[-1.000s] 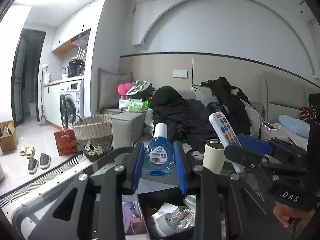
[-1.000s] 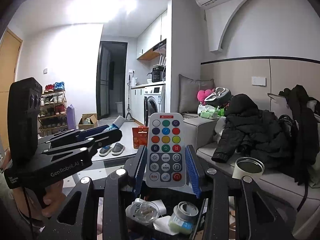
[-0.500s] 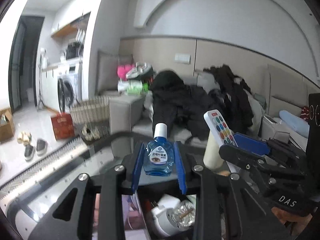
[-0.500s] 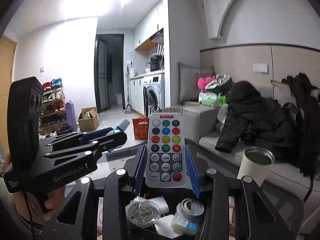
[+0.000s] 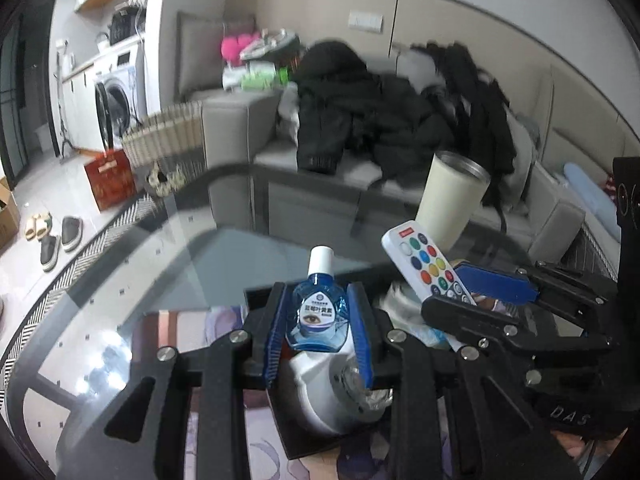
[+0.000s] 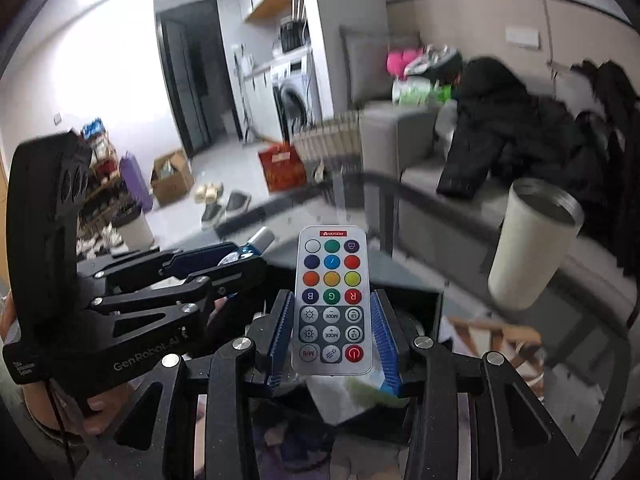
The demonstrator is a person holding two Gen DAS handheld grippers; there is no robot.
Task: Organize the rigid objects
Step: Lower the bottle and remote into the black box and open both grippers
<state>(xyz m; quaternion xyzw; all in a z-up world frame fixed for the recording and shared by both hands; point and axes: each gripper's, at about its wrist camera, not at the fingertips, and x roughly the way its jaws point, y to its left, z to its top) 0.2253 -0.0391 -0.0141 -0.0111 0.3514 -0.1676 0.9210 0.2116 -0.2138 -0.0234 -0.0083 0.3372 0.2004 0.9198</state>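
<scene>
From the left wrist view, my left gripper has its blue pads pinched on the eye-drop bottle, which stands upright between them, white cap up, above the black tray on the glass table. To set it down well I judge I should keep the bottle vertical, lower it into a free corner of the tray instead of onto the white light bulb directly beneath, and let go only once the base is supported. The right gripper sits just beside, holding the remote control, so I would stagger the two placements to avoid a knock. The cream tumbler stands well behind. The tray's floor is mostly hidden by my own fingers, and the crumpled item under the remote is too blurred to name.

From the right wrist view, my right gripper is pressed together on the remote control, held button-face up over the same tray. I would tip it flat and lay it along a tray wall. The left gripper is close on the left; only the eye-drop bottle's cap end shows there. The tray contents below are dark and smeared, and a hand is cut off at the frame edge.
</scene>
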